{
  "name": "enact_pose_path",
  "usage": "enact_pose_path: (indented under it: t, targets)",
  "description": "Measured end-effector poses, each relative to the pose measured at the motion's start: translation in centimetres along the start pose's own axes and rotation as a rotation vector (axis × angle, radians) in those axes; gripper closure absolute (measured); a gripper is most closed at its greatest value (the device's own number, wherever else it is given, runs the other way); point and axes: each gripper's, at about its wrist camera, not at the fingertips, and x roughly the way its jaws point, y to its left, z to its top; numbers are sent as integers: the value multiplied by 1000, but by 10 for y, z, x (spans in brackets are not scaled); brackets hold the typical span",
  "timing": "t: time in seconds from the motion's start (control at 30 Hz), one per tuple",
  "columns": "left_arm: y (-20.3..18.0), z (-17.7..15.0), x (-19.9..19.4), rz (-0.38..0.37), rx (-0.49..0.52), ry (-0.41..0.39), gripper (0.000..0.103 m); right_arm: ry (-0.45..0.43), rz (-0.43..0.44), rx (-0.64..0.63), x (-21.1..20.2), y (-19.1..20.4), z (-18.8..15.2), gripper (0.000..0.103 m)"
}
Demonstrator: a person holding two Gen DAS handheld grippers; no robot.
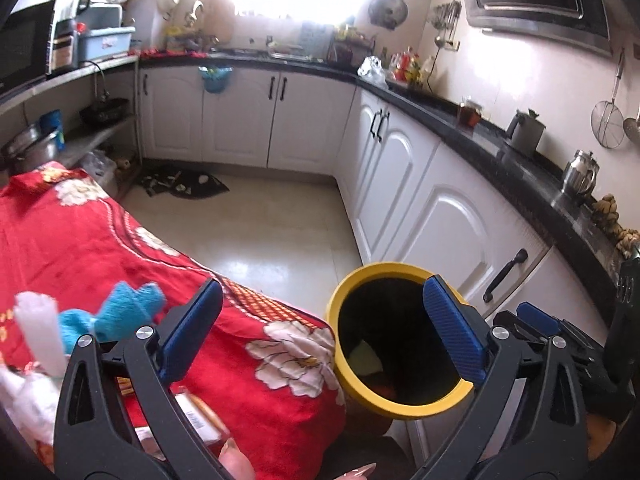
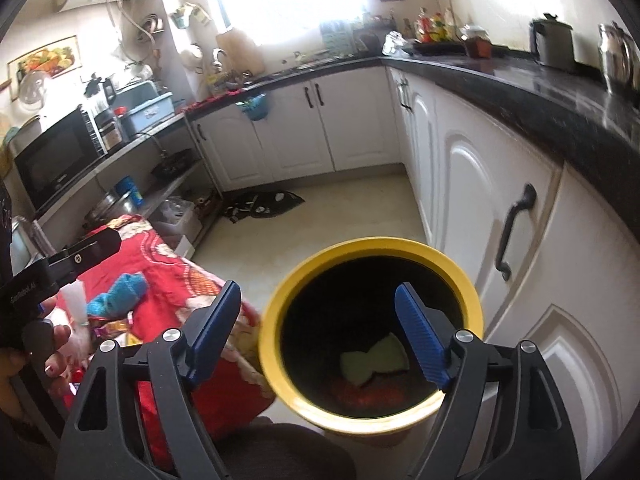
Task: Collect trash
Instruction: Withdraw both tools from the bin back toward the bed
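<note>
A yellow bin (image 1: 400,412) with a dark inside stands on the floor beside a table under a red flowered cloth (image 1: 120,248). A pale green scrap (image 2: 376,356) and something red (image 2: 360,392) lie at the bin's bottom. My left gripper (image 1: 323,284) is open and empty, spanning the table corner and the bin's rim. My right gripper (image 2: 318,285) is open and empty above the bin's mouth. On the cloth lie a blue fuzzy cloth (image 1: 120,308), a white plastic tube (image 1: 40,328) and an orange wrapper (image 1: 200,412).
White cabinets (image 1: 400,168) under a black counter (image 1: 520,168) with kettles run along the right, close to the bin. Pale floor (image 1: 272,232) with a dark mat (image 1: 184,184) lies ahead. Shelves with a microwave (image 2: 56,160) stand on the left. A hand (image 2: 60,344) holds the left gripper's handle.
</note>
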Motion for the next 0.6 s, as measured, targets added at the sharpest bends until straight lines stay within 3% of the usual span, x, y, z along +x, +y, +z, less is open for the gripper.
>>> enact_pose_path:
  t: [0.6]
  targets:
    - [43, 1, -74, 74, -41, -123, 11, -2, 115, -101, -18, 72, -7, 23]
